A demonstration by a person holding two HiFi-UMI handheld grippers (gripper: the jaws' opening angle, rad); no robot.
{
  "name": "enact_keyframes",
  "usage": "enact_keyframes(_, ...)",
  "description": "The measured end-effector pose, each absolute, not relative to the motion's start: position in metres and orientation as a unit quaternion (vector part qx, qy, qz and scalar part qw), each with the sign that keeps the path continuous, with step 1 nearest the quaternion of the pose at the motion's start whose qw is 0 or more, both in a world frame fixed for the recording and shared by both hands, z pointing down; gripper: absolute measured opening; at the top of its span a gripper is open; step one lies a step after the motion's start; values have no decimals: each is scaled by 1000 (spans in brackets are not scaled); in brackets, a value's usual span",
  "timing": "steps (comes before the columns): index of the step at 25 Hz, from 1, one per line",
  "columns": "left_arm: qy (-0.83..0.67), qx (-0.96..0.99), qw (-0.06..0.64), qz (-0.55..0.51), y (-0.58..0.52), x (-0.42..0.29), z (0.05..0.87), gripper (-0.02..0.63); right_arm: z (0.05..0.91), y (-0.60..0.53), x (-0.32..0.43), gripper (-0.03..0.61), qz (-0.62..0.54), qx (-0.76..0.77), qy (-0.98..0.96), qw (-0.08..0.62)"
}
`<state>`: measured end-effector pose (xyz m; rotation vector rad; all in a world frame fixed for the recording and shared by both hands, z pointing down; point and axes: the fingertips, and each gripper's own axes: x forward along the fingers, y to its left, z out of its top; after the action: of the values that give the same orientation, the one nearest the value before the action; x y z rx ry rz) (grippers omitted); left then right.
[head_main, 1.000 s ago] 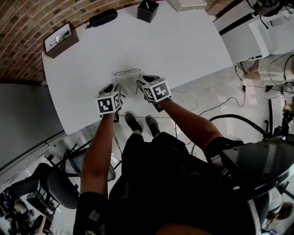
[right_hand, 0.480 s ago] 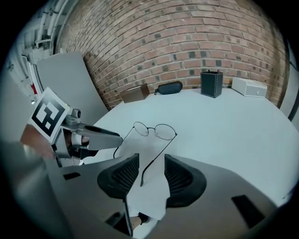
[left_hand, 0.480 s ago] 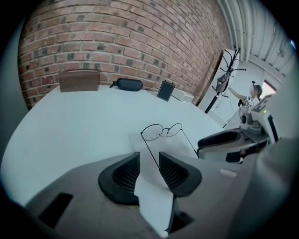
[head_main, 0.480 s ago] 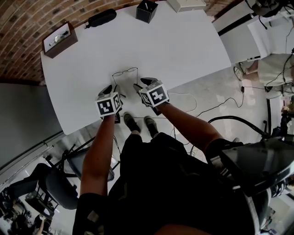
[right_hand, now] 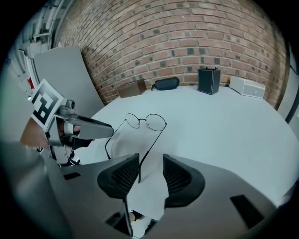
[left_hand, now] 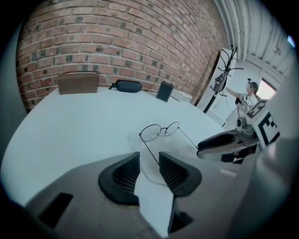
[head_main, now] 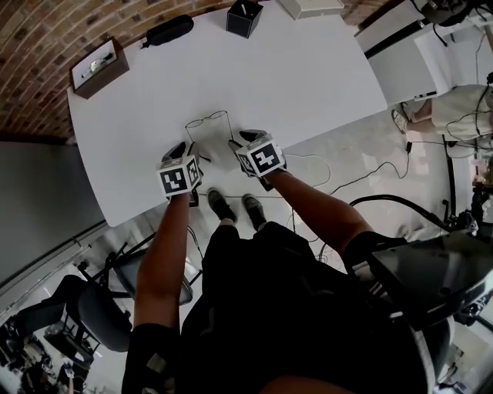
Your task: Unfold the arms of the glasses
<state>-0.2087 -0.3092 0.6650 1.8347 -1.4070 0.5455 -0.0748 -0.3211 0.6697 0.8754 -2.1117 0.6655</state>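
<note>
At the near edge of the white surface [head_main: 308, 69] I hold my left gripper [left_hand: 149, 158] with its fingers apart, one arm of the glasses [left_hand: 159, 131] running loose between them. My right gripper [right_hand: 151, 162] is likewise open around the other arm's tip. The lenses lie just beyond, both arms spread toward me. Far back sit a dark case [head_main: 171, 29] and a brown box [head_main: 100, 68].

Readable text: none in any of the views.
Left marker cube [head_main: 182, 176]: black-and-white square code pattern; no letters or numbers.
Right marker cube [head_main: 263, 158]: the same kind of square code pattern; no letters or numbers.
Black box [head_main: 244, 15] at the table's far edge: any print is too small to read.
Brown box [head_main: 98, 65]: nothing legible on it.
</note>
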Motion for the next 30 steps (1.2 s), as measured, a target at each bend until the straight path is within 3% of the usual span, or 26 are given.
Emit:
enact_keyframes(7, -557, 737, 341, 174, -312, -204, 629, 137, 647, -325, -83, 143, 235, 330, -847, 343)
enact_keyframes(17, -591, 759, 261, 85, -258, -203, 528, 131, 570, -301, -75, 137, 231, 274, -899, 249)
enact_keyframes(23, -602, 756, 253, 33, -213, -191, 483, 30, 516, -280, -67, 57, 238, 250, -925, 157)
enact_keyframes(30, -627, 755, 192, 19, -172, -159, 432, 11, 458, -252, -45, 20, 218, 236, -941, 105)
